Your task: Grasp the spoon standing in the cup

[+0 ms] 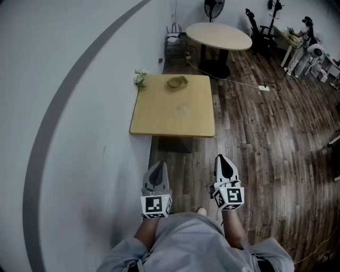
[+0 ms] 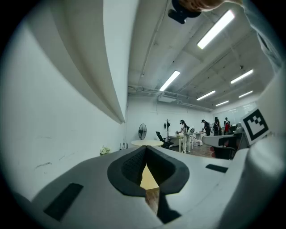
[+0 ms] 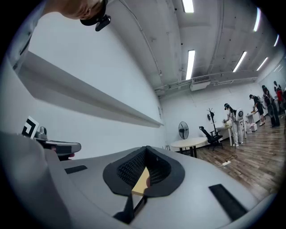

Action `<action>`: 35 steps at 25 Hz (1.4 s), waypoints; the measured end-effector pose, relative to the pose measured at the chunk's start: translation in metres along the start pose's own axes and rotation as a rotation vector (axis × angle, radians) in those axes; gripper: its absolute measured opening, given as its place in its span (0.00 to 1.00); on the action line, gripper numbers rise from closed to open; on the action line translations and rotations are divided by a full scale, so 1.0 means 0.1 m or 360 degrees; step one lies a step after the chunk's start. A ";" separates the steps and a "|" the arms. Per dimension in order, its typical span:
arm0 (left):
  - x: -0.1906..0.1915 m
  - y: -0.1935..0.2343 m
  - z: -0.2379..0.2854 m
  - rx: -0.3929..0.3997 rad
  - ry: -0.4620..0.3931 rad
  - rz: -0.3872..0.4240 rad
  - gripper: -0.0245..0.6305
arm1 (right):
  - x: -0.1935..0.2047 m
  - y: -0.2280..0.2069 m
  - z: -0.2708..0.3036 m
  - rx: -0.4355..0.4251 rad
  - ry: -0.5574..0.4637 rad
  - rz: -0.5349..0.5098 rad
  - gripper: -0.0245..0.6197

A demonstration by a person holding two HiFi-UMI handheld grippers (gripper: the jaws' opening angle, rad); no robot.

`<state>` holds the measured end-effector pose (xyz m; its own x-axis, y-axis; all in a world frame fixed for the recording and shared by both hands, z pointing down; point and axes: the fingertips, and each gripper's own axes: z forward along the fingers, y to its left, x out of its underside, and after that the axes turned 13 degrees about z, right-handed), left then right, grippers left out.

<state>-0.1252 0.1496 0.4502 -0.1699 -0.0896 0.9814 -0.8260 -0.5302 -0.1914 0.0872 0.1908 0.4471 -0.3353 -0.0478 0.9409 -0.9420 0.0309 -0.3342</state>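
A square wooden table (image 1: 172, 109) stands ahead against the white wall. On its far side sits a small brown cup (image 1: 177, 82); the spoon in it is too small to make out. My left gripper (image 1: 158, 167) and right gripper (image 1: 225, 159) hang side by side above the wooden floor, well short of the table's near edge. Both are shut with nothing between the jaws. In the left gripper view the closed jaws (image 2: 145, 150) point at the table top, and the right gripper view shows the same closed jaws (image 3: 146, 151).
A small plant (image 1: 140, 78) stands on the table's far left corner. Beyond it are a round table (image 1: 219, 36), a fan (image 1: 213, 7) and an office chair (image 1: 258, 27). A power strip (image 1: 264, 88) with its cable lies on the floor. People stand at desks far right.
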 end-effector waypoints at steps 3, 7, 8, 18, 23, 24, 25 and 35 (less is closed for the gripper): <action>-0.01 -0.06 0.05 -0.0010 0.0009 -0.0004 0.04 | -0.02 -0.05 0.01 -0.0017 0.0008 -0.0003 0.03; -0.03 -0.14 0.09 -0.0021 0.0018 0.0005 0.04 | -0.05 -0.16 0.00 -0.0024 0.0008 0.0001 0.03; -0.03 -0.16 0.10 -0.0028 0.0025 0.0005 0.04 | -0.05 -0.19 0.00 -0.0025 0.0012 0.0003 0.03; 0.00 -0.52 0.11 -0.0128 0.0080 -0.0012 0.04 | -0.09 -0.59 -0.09 -0.0102 0.0061 -0.0004 0.03; 0.09 -0.62 0.12 -0.0164 0.0146 -0.0012 0.04 | -0.02 -0.82 -0.07 -0.0096 0.0114 0.0024 0.04; 0.10 -0.62 0.13 -0.0166 0.0152 -0.0009 0.04 | -0.01 -0.83 -0.06 -0.0098 0.0120 0.0032 0.03; 0.10 -0.61 0.15 -0.0168 0.0156 -0.0005 0.04 | 0.00 -0.85 -0.04 -0.0100 0.0124 0.0042 0.04; 0.18 -0.35 0.70 -0.0132 0.0136 -0.0006 0.04 | 0.10 -0.86 0.57 -0.0088 0.0144 0.0053 0.04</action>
<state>-0.0617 0.1069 0.4760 -0.2091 -0.0140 0.9778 -0.8677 -0.4585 -0.1921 0.1643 0.1309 0.4823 -0.3613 0.0443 0.9314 -0.9274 0.0864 -0.3639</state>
